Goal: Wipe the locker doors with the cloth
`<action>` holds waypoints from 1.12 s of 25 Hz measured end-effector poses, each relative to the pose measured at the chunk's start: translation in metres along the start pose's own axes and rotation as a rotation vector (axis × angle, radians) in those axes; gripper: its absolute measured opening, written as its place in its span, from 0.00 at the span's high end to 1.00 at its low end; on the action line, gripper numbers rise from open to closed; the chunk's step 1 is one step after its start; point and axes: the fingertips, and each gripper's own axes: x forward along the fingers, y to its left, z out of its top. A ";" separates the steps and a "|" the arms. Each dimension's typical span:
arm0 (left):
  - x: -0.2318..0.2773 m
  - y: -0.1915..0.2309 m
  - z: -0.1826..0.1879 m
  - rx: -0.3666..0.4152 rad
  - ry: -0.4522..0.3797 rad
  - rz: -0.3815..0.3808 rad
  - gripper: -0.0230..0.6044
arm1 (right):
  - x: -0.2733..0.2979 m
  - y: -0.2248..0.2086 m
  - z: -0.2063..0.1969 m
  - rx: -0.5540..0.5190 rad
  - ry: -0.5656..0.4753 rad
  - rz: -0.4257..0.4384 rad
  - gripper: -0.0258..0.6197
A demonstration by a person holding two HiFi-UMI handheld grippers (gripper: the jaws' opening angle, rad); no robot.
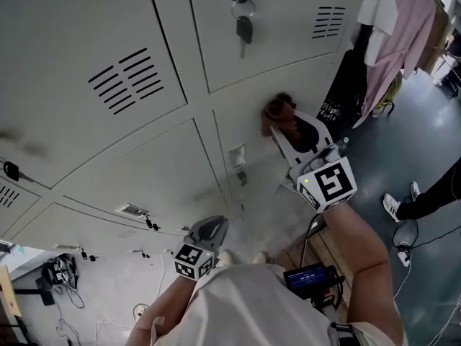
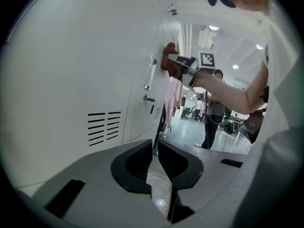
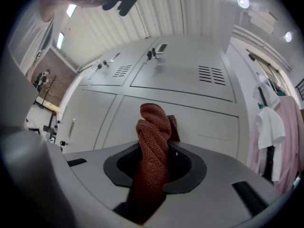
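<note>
Cloth (image 3: 153,141) squeezed tight between fingers of right gripper (image 1: 287,132), bunched tip on locker door (image 1: 241,114); left gripper (image 2: 155,148) closed, empty

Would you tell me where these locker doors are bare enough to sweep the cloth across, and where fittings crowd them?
The cloth lies against a door that is bare right of its label holder and latch. The left-hand door is plain between the seams. Crowded: the vent slots above, and the hanging keys beside the second vent.

Cloth (image 1: 277,110) in right gripper (image 1: 286,127), against locker door (image 1: 241,125); keys (image 1: 243,21) on door above; left gripper (image 1: 212,228) lower left; hanging clothes (image 1: 403,27) right of lockers.
</note>
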 end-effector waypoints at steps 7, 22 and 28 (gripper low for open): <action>-0.008 0.008 -0.001 -0.014 -0.011 0.034 0.90 | 0.018 0.057 0.022 -0.013 -0.021 0.099 0.78; 0.011 -0.002 0.012 0.023 -0.013 0.010 0.90 | 0.003 0.038 -0.032 -0.211 0.036 0.164 0.78; 0.016 -0.012 0.006 0.029 0.011 0.020 0.90 | -0.035 -0.087 -0.095 -0.056 0.158 -0.084 0.78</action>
